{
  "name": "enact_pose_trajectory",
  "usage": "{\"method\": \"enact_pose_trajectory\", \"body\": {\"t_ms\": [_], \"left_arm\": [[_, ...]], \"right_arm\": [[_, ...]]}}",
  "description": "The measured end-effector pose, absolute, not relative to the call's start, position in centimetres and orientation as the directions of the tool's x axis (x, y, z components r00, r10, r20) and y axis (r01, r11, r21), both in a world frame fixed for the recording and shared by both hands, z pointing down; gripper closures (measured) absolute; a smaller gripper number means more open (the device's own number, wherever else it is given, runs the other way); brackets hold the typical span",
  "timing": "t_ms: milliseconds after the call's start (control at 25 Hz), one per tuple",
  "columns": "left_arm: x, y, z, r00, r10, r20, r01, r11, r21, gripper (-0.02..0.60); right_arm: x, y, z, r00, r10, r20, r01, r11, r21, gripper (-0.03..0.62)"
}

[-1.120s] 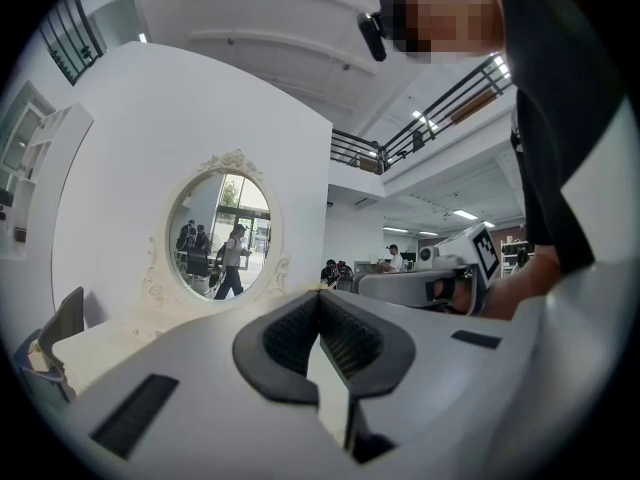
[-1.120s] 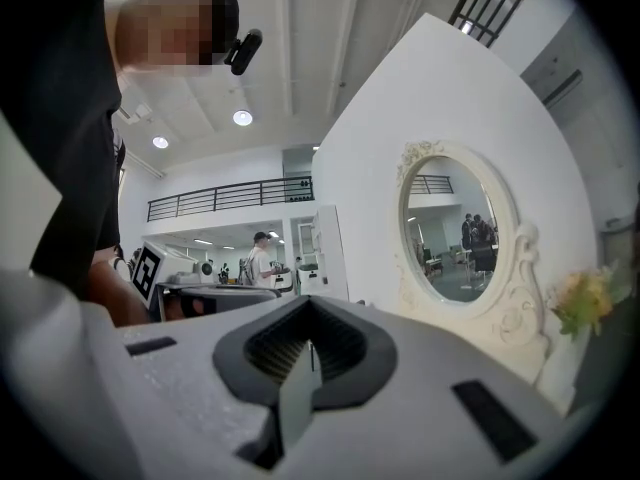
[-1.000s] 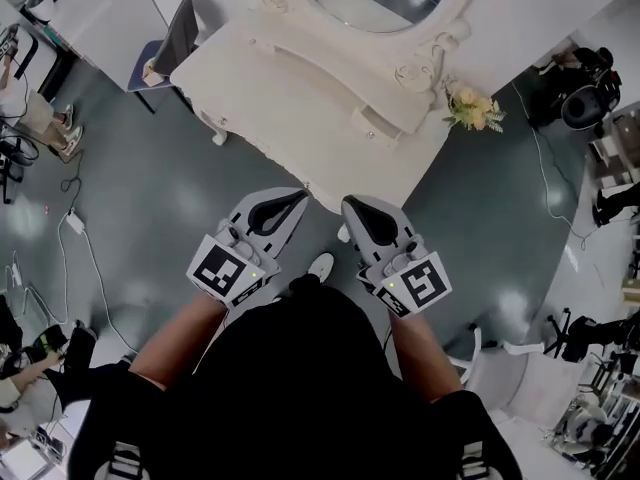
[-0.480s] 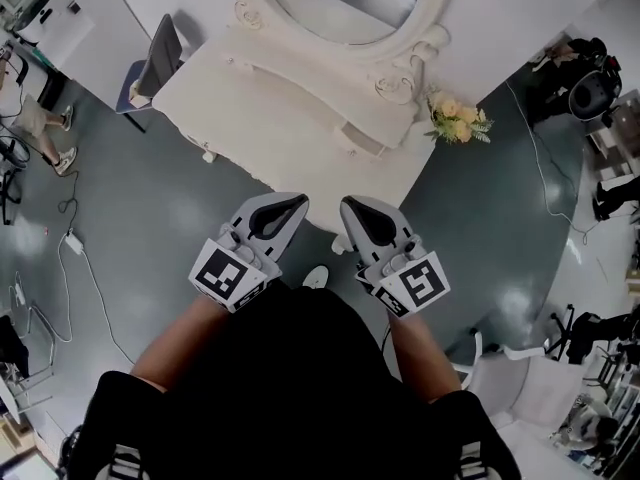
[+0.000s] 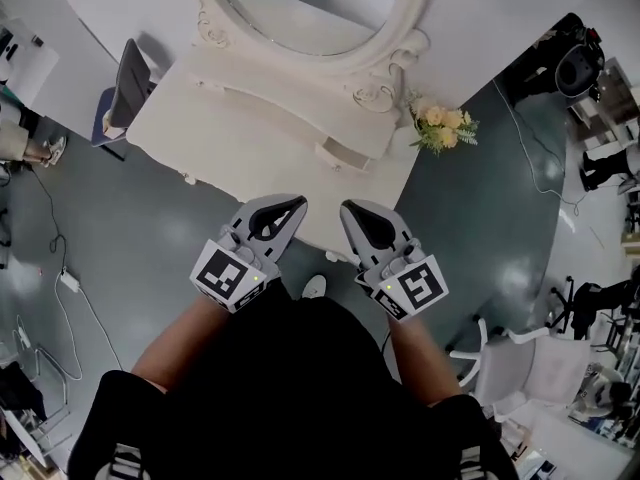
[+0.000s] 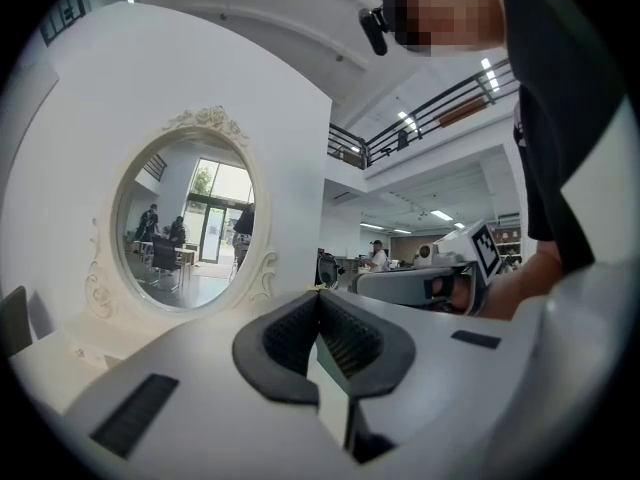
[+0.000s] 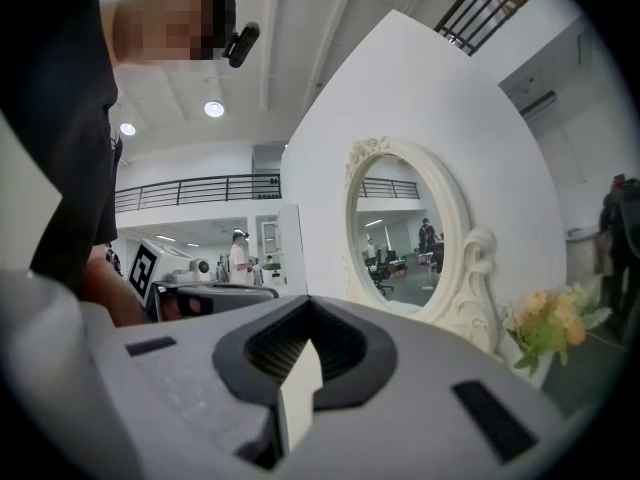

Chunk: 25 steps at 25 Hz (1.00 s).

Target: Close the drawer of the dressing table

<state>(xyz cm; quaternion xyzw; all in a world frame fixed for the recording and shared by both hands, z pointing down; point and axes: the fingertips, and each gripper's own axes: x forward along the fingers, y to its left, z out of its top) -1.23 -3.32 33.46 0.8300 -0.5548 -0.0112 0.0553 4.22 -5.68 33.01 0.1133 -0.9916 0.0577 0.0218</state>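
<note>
I am holding the left gripper [image 5: 293, 205] and right gripper [image 5: 349, 209] closed and empty in approach, judging that the small cream wooden drawer [image 5: 346, 149] ahead is needing a push.

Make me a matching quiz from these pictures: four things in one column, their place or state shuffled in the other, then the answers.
Places as the head view shows them.
1 drawer
2 flowers
3 dark chair
4 right gripper

A left of the dressing table
B jaws shut, empty
C sticking out, open
D right of the mirror

Pairs: 1-C, 2-D, 3-A, 4-B
</note>
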Motion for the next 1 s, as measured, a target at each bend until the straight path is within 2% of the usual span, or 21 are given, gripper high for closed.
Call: {"method": "enact_pose_trajectory", "body": {"t_ms": [160, 360, 1000], "left_arm": [[-2.7, -6.3, 33.3, 0.457, -0.887, 0.073, -0.888, -0.449, 0.102, 0.586], [-5.1, -9.6, 33.2, 0.536, -0.843, 0.042, -0.843, -0.531, 0.087, 0.586], [-8.7, -15.9, 37.0, 0.722, -0.690, 0.060, -0.692, -0.715, 0.102, 0.587]], "right_arm": [[2.7, -7.9, 32.7, -0.951, -0.303, 0.063, -0.309, 0.944, -0.115, 0.592], [0.4, -10.4, 33.2, -0.920, -0.383, 0.089, -0.391, 0.913, -0.116, 0.592], [-2.2, -15.3, 42.5, -0.711, -0.626, 0.319, -0.690, 0.710, -0.143, 0.592]]}}
